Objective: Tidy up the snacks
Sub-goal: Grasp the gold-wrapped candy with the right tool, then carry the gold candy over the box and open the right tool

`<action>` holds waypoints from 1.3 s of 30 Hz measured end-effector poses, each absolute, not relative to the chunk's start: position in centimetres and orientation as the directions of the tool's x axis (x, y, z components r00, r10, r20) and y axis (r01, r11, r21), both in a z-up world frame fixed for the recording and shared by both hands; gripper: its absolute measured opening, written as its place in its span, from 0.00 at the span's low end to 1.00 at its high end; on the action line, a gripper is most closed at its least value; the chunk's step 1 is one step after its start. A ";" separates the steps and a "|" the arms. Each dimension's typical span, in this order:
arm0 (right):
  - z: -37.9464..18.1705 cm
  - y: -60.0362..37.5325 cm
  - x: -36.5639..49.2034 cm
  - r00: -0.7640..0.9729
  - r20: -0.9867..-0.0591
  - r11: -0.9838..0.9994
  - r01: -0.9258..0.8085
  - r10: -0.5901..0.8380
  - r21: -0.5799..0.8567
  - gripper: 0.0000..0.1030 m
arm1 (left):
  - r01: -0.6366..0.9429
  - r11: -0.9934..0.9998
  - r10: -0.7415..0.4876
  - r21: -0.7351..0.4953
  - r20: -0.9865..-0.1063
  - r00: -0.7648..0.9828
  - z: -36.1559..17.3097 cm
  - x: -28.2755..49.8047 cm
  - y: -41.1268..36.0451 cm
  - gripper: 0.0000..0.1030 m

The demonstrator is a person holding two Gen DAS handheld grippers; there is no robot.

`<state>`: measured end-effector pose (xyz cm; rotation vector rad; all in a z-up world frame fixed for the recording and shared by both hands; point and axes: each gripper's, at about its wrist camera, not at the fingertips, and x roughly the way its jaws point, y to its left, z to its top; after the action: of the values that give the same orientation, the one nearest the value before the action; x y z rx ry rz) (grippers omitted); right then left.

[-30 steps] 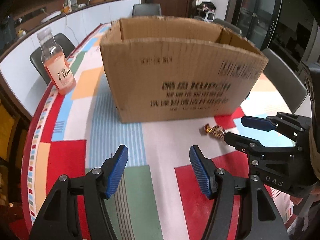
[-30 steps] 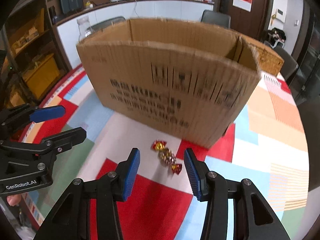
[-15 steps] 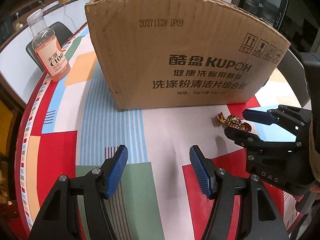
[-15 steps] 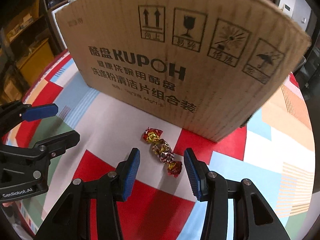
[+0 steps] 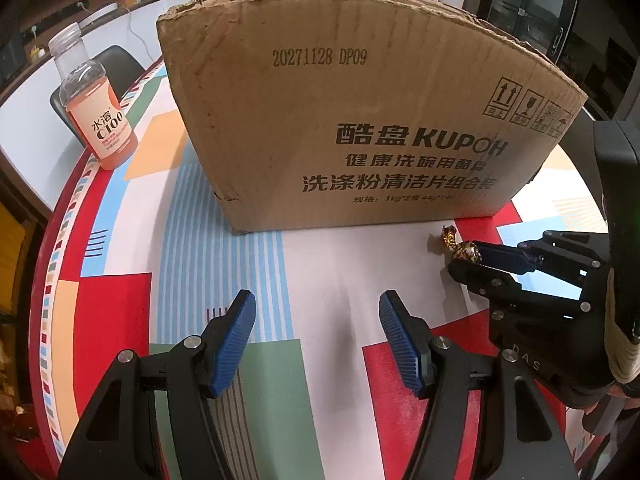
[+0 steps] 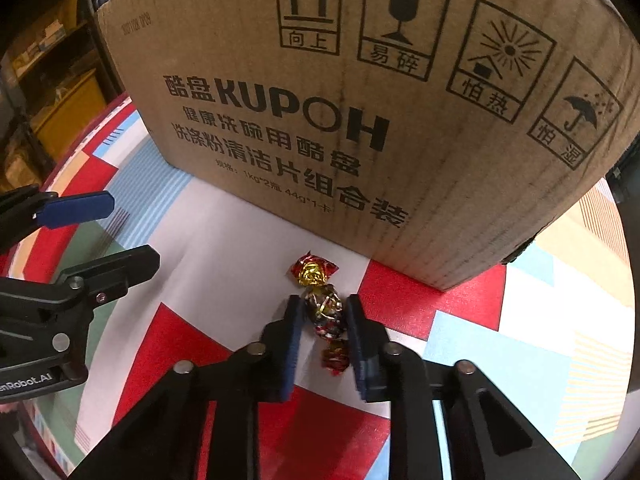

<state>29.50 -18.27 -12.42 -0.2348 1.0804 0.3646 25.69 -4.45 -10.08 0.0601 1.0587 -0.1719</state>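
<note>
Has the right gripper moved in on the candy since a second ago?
Yes. The right gripper has come down toward the cardboard box and its pads now press on the candy, which lies on the tablecloth.

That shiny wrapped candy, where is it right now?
The candy lies on the tablecloth before the cardboard box, pinched in the right gripper.

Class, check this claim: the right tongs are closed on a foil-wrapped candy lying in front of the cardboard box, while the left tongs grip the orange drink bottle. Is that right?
Not quite. The left tongs are open and hold nothing; the orange drink bottle stands apart at the table edge, as the left wrist view shows. The rest holds: right tongs, candy, cardboard box.
</note>
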 end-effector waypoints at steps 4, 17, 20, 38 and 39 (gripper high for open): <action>-12.2 -18.6 29.0 0.422 -0.888 0.920 -0.393 0.181 0.000 0.19 | 0.172 0.985 -0.113 -0.032 -0.867 0.485 -10.0 25.3 -4.6 0.62; -8.9 -19.8 25.5 0.498 -0.842 0.950 -0.307 0.206 0.052 0.19 | 0.185 0.982 -0.134 -0.035 -0.823 0.552 -7.6 22.6 -4.6 0.62; -7.6 -20.0 24.6 0.528 -0.823 0.953 -0.299 0.207 0.048 0.19 | 0.190 0.981 -0.139 -0.034 -0.806 0.575 -6.5 21.8 -4.5 0.62; -0.9 -20.2 21.0 0.686 -0.693 0.960 -0.278 0.224 0.035 0.19 | 0.206 0.978 -0.163 -0.013 -0.662 0.732 0.8 18.6 -3.9 0.69; -0.5 -20.1 20.9 0.695 -0.683 0.961 -0.276 0.224 0.035 0.19 | 0.205 0.979 -0.163 -0.012 -0.658 0.735 1.0 18.6 -4.0 0.69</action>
<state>20.88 -20.13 -0.51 -0.0726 0.7525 0.2794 18.56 -3.98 0.98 0.0625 0.7165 -0.2023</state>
